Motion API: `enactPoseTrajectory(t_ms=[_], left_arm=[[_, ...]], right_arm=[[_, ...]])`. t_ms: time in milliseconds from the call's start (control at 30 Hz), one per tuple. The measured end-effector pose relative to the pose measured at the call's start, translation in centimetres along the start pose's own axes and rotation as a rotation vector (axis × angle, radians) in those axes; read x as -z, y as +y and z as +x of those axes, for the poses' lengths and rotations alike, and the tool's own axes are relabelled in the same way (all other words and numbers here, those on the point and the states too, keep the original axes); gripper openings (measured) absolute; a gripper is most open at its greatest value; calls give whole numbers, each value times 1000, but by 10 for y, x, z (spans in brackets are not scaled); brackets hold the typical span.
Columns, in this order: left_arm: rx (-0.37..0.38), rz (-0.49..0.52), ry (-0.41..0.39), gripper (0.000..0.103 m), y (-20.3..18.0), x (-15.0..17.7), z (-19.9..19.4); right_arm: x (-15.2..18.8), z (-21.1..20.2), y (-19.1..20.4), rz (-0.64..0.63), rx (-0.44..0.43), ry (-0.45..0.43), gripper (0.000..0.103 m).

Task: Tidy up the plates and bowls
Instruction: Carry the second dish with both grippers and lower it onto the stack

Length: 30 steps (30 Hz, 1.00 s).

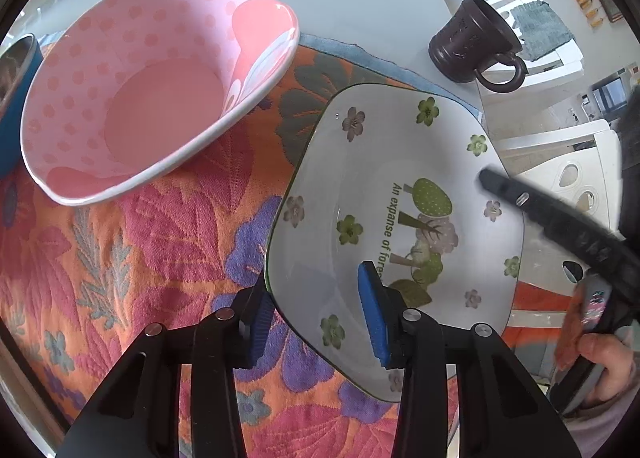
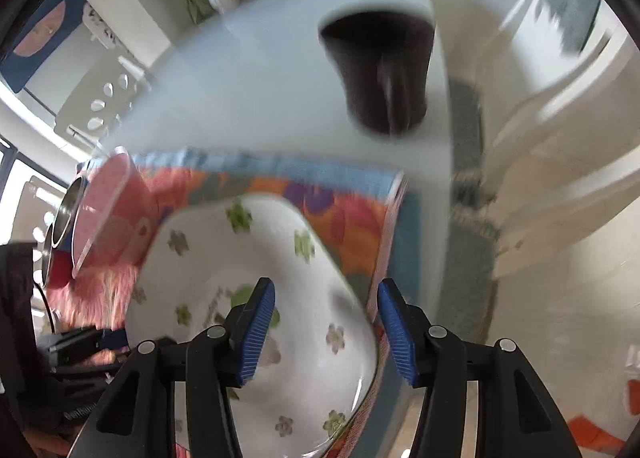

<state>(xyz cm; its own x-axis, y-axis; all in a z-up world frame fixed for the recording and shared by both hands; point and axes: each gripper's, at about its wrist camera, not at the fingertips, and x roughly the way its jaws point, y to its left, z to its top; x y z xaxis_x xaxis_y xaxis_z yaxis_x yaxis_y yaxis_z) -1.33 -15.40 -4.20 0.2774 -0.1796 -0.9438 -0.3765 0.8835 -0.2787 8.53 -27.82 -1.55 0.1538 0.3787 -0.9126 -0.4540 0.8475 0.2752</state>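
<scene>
Plate [image 1: 400, 185], white with flowers, lies on the patterned cloth [image 1: 140, 258] at four o'clock from the pink bowl [image 1: 152, 85]. My left jaws [image 1: 320, 322] straddle its near rim, not yet pinching; my right jaws [image 2: 326, 332] straddle the opposite rim, also unclamped. Grasping is in hand, I judge. Next: close both, lift level, clear of the dark mug [image 1: 476, 43].

Flowered white plate [image 1: 400, 217] beside tilted pink bowl [image 1: 160, 97].

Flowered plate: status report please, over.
Left gripper open, fingers astride plate rim. Right gripper open, astride opposite rim. Pink bowl, dark mug nearby, not touching plate.
</scene>
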Motion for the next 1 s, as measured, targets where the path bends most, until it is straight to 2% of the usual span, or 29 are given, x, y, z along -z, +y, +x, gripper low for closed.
enactPoseTrajectory(t_ms=[33, 200, 400, 533, 1000], left_arm=[[1, 0, 1, 36, -1, -1, 2], [9, 12, 8, 36, -1, -8, 7], [-4, 7, 14, 36, 12, -2, -5], [2, -7, 20, 36, 26, 6, -11], [44, -55, -10, 36, 86, 53, -68]], right_arm=[[2, 6, -1, 3, -9, 16, 49], [7, 4, -1, -13, -4, -14, 43], [15, 2, 11, -89, -41, 36, 43], [22, -1, 22, -101, -69, 40, 43], [49, -24, 96, -147, -110, 35, 43]])
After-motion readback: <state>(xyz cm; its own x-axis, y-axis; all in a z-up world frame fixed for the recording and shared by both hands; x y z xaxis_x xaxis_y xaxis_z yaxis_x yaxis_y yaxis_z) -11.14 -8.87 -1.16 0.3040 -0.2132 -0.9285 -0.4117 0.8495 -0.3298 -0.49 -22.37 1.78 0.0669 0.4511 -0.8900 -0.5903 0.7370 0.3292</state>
